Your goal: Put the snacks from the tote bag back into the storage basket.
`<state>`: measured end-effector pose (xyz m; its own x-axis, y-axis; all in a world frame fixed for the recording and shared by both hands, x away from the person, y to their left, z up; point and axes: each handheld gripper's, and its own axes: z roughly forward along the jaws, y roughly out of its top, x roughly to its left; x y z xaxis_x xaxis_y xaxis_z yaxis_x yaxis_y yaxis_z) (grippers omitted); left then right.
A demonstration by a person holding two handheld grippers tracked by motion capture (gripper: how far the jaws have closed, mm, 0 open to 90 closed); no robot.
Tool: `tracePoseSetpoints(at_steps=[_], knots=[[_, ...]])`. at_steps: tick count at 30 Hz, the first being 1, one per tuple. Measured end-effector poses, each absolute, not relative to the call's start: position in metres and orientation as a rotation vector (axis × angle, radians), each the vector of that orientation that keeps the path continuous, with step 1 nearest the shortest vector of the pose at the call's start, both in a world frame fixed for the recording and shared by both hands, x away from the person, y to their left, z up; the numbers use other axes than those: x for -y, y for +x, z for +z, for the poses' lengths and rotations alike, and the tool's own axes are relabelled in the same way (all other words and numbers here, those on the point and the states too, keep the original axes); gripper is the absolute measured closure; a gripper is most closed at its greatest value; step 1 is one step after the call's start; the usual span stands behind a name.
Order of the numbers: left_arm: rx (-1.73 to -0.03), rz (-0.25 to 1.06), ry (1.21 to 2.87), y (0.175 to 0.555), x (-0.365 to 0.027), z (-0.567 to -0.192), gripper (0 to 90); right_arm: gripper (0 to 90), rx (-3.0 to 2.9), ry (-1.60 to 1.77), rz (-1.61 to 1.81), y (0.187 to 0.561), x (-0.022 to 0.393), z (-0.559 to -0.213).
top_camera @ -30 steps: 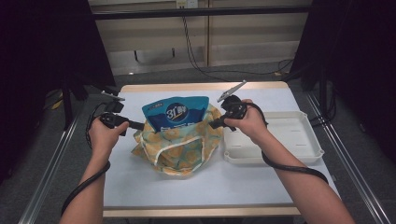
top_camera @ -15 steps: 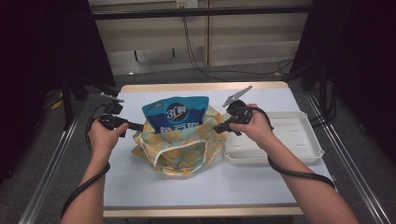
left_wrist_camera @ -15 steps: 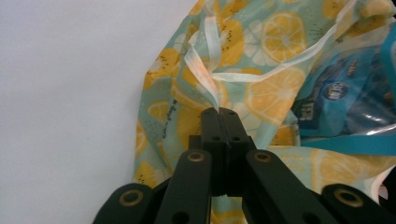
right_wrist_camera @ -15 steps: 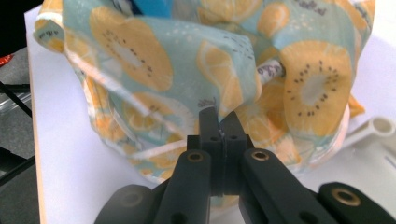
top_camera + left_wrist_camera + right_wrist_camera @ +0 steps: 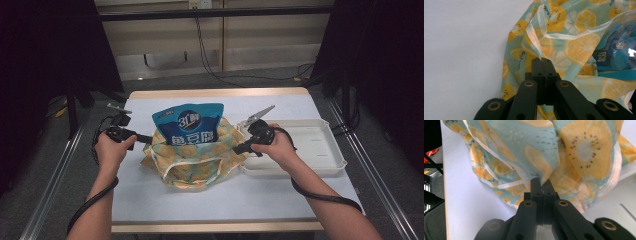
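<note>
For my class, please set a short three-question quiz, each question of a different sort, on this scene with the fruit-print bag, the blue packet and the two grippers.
1. True or false: the blue packet lies flat in the white tray.
2. What does the left gripper pinch? A) the fruit-print bag B) a cable C) the tray
3. Which side of the bag is the tray on in the high view?

Key: 1 false, it stands in the bag. 2 A. 3 Its right.

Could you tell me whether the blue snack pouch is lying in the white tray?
No, the blue snack pouch stands in the lemon-print bag, left of the white tray.
</note>
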<state>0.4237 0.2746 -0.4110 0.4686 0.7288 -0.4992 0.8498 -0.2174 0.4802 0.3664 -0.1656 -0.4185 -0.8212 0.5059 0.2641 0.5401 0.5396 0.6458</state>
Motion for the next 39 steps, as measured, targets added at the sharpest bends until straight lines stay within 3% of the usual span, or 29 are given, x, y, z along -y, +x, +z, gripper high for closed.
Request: tracePoseSetpoints(at_steps=[9,11,17,29,39], knots=[[-1.243,-0.196,1.964,0.417,-0.275,-0.4,85.1,90.0,2.713,-0.916,-1.146,0.366,0.163,-0.427],[-1.228,-0.188,1.969,0.415,-0.275,-0.394,76.2,90.0,2.713,-0.916,-1.146,0.366,0.163,-0.426],[-1.163,-0.176,1.98,0.405,-0.274,-0.387,63.3,90.0,2.71,-0.922,-1.133,0.367,0.162,-0.426],[-1.053,-0.141,2.063,0.386,-0.264,-0.382,42.3,90.0,2.703,-0.92,-1.142,0.368,0.161,-0.425],[-1.019,-0.162,2.126,0.379,-0.246,-0.4,36.8,90.0,2.703,-0.924,-1.145,0.368,0.16,-0.424]])
